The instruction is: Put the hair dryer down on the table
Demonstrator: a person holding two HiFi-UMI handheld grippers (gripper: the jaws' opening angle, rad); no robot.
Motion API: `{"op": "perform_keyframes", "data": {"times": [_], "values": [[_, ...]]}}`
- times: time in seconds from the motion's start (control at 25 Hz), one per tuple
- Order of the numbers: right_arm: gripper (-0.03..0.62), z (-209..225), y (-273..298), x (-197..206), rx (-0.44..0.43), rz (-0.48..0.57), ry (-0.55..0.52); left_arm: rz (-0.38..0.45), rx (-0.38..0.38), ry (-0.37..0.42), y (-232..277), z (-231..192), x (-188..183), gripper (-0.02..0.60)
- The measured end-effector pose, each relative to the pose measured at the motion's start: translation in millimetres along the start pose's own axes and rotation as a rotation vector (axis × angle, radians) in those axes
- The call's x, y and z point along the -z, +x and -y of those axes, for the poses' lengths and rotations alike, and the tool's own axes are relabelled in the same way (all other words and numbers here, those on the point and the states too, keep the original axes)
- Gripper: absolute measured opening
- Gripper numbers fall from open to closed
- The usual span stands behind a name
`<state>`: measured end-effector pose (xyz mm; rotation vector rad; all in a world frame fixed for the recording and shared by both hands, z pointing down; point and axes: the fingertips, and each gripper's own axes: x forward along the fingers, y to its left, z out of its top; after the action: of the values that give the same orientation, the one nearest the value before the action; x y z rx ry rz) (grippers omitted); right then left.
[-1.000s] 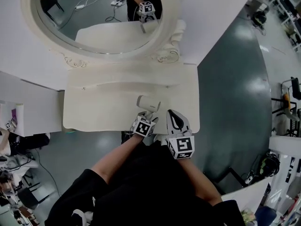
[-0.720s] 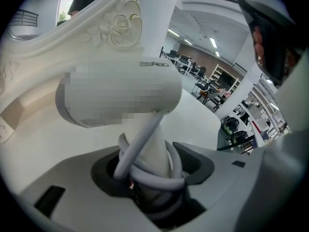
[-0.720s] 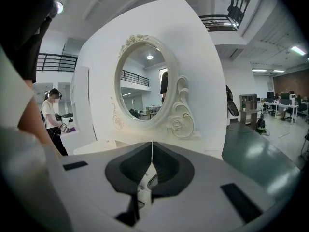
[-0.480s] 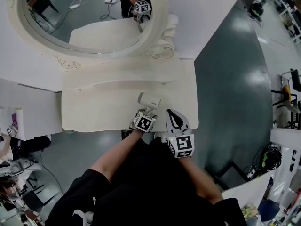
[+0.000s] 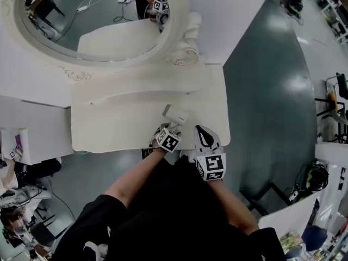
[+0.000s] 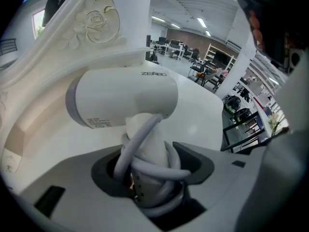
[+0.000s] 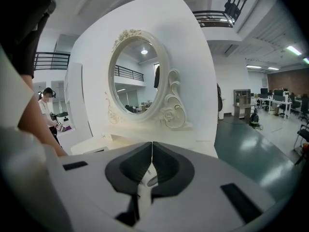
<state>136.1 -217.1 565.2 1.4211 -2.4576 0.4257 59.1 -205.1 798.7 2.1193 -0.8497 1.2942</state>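
Note:
A white hair dryer (image 5: 175,113) with a grey end sits over the cream dressing table (image 5: 109,125), near its front right part. My left gripper (image 5: 172,128) is shut on the dryer's handle, which has its grey cord wound round it. In the left gripper view the hair dryer (image 6: 120,100) fills the middle, its handle clamped by the left gripper (image 6: 149,170). Whether the barrel touches the tabletop I cannot tell. My right gripper (image 5: 199,130) hovers just right of it at the table's front edge, shut and empty; in its own view the right gripper (image 7: 152,154) has its pads together.
An oval mirror (image 5: 98,20) in an ornate cream frame stands at the back of the table, also seen as the mirror (image 7: 137,81) from the right. White wall panels stand behind and to the left. Dark green floor (image 5: 272,91) lies to the right. A person (image 7: 48,100) stands far left.
The left gripper has sunk a little toward the table with the dryer and rolled slightly, so the barrel points more to the left. The right gripper has shifted only slightly.

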Motion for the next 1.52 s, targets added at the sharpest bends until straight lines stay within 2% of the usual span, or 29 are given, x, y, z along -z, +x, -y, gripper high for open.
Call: {"op": "perform_keyframes", "data": {"times": [0.44, 0.72, 0.88, 1.16, 1.52], "values": [[0.020, 1.6, -11.5, 5.3, 0.010, 0.014, 0.029, -0.016, -0.009, -0.005, 1.1, 0.8, 1.1, 0.262], [0.020, 18.5, -22.3, 4.9, 0.056, 0.030, 0.075, -0.017, -0.010, -0.005, 0.4, 1.2, 0.5, 0.262], [0.020, 20.1, -24.7, 12.8, 0.053, 0.022, 0.116, 0.000, -0.007, -0.005, 1.1, 0.9, -0.5, 0.262], [0.020, 16.9, -33.0, 14.5, 0.035, 0.038, 0.128, -0.010, 0.002, -0.011, 1.5, 3.9, 0.5, 0.263], [0.020, 7.9, -38.2, 17.4, 0.014, 0.046, 0.111, -0.008, -0.013, -0.014, -3.7, 7.7, 5.1, 0.321]]}}
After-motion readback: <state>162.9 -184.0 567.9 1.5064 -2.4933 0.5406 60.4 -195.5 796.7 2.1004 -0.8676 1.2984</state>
